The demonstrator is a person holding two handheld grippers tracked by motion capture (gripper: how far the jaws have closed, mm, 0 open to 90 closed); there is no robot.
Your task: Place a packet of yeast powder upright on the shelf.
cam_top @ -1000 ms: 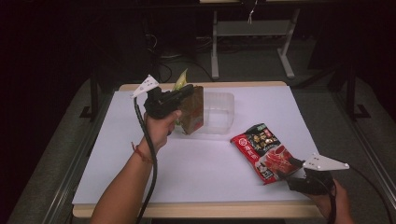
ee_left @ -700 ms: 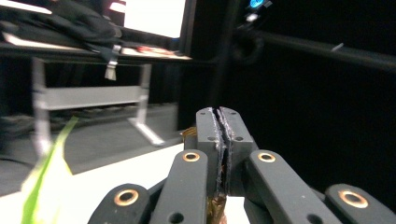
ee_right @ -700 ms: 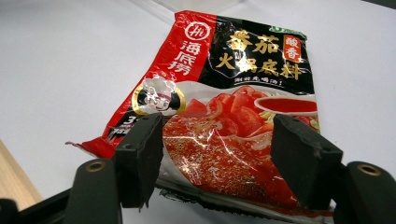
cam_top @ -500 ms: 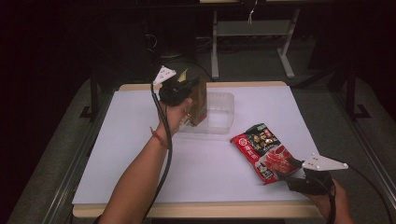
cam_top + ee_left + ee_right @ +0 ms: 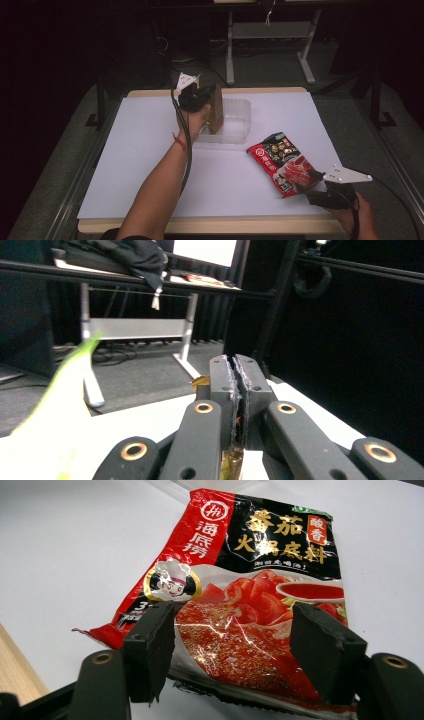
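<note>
My left gripper (image 5: 206,95) is at the far side of the table, shut on the top of a brown packet (image 5: 216,109). The packet hangs upright at the left end of a clear plastic tub (image 5: 235,125). In the left gripper view the jaws are pressed together (image 5: 233,390) with a sliver of golden-brown wrapper (image 5: 232,460) between them. A red and black sauce sachet (image 5: 280,160) lies flat at the near right. My right gripper (image 5: 306,184) is open at its near end, with a jaw over each side of the sachet (image 5: 250,580).
A white sheet (image 5: 125,150) covers the table, with a wooden edge (image 5: 200,225) along the front. A blurred yellow-green strip (image 5: 65,400) crosses the left of the left gripper view. Behind the table stand a metal frame (image 5: 270,35) and dark floor.
My left gripper has carried the brown packet up and to the right, from beside the tub to over its left end. The right gripper and sachet have stayed put.
</note>
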